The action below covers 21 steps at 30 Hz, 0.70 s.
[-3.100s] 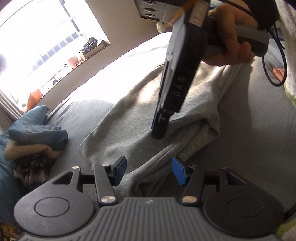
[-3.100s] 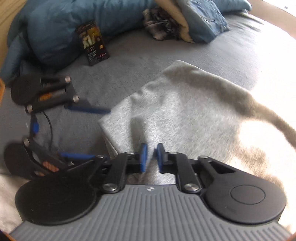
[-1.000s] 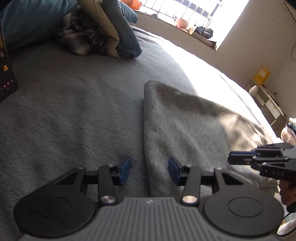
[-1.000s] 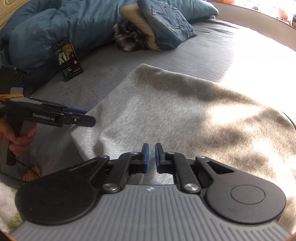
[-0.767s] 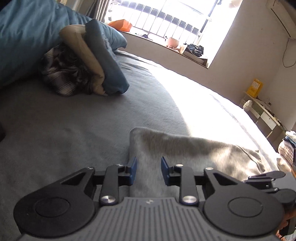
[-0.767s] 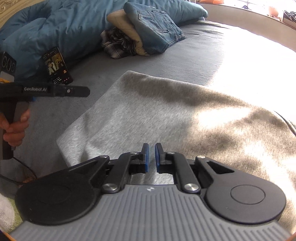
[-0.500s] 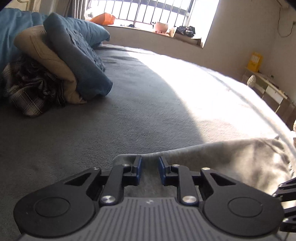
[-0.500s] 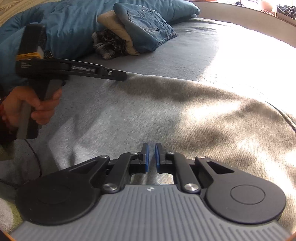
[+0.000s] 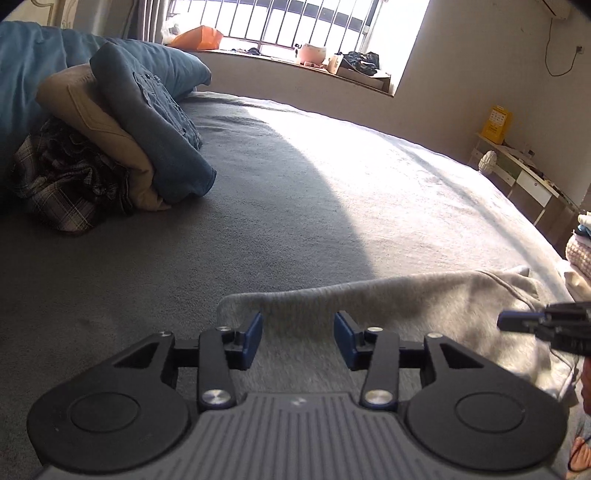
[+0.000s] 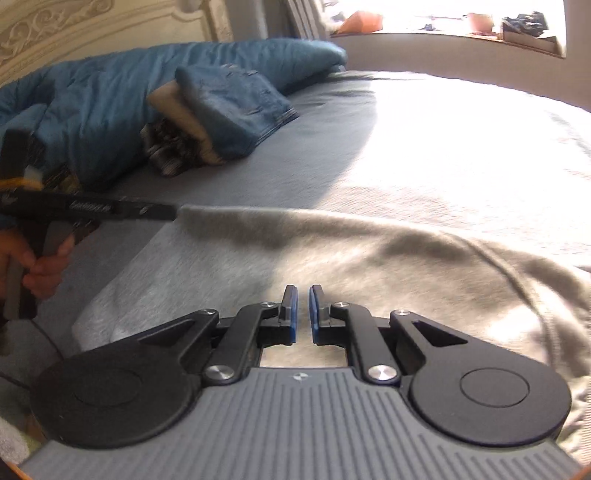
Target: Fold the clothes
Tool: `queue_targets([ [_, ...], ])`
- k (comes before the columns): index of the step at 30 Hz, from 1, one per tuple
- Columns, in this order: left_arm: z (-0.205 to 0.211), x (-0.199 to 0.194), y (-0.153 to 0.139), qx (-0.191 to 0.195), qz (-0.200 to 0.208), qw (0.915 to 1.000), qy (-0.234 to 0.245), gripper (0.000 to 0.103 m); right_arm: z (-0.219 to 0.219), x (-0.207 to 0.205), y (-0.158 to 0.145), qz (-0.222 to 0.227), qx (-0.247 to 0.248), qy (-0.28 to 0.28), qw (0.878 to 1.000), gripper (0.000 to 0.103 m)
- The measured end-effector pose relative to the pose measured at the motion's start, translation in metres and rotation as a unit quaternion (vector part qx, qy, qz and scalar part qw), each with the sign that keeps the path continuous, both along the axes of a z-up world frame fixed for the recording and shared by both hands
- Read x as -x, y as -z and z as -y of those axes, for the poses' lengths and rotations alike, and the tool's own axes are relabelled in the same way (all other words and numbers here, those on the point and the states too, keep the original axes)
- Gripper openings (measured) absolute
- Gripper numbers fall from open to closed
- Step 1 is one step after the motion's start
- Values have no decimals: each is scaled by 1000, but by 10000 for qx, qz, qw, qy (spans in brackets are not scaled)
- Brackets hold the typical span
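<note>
The grey sweatshirt (image 9: 424,306) lies flat on the bed (image 9: 295,221), its long axis crosswise before me. My left gripper (image 9: 298,339) is opening, its pads clear of the cloth between them; my right gripper (image 10: 300,314) is closed to a sliver over the cloth. The lettering on the left gripper is blurred, unreadable.

Right claw (image 10: 300,314) closed over grey sweatshirt (image 10: 369,254).

Sunlit barred window (image 9: 314,22), beige wall (image 9: 480,55) — perhaps a low cabinet (image 9: 524,181).
</note>
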<state>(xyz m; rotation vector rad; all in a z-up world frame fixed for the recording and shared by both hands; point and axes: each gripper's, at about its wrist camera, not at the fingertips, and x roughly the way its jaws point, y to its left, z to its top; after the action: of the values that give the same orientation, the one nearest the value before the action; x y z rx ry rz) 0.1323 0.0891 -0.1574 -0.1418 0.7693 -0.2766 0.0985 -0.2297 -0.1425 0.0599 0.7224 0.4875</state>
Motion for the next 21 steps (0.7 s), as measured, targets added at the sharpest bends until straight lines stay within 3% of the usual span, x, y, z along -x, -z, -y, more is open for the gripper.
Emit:
queue_targets([
  [5, 10, 14, 1, -165, -131, 9998, 62, 51, 65, -15, 2, 109, 50, 1296, 9915, 7],
  [8, 17, 16, 10, -186, -298, 9994, 24, 52, 90, -24, 15, 127, 229, 1630, 9863, 7],
  [13, 19, 8, 27, -210, -495, 9985, -118, 52, 110, -44, 54, -120, 161, 1748, 9844, 2],
  [16, 16, 12, 21, -266, -458, 9984, -178, 52, 109, -45, 40, -170, 49, 1804, 9834, 4],
  [21, 7, 33, 6, -332, -433, 9983, -204, 53, 127, -9, 10, -17, -369, 1769, 9835, 5],
])
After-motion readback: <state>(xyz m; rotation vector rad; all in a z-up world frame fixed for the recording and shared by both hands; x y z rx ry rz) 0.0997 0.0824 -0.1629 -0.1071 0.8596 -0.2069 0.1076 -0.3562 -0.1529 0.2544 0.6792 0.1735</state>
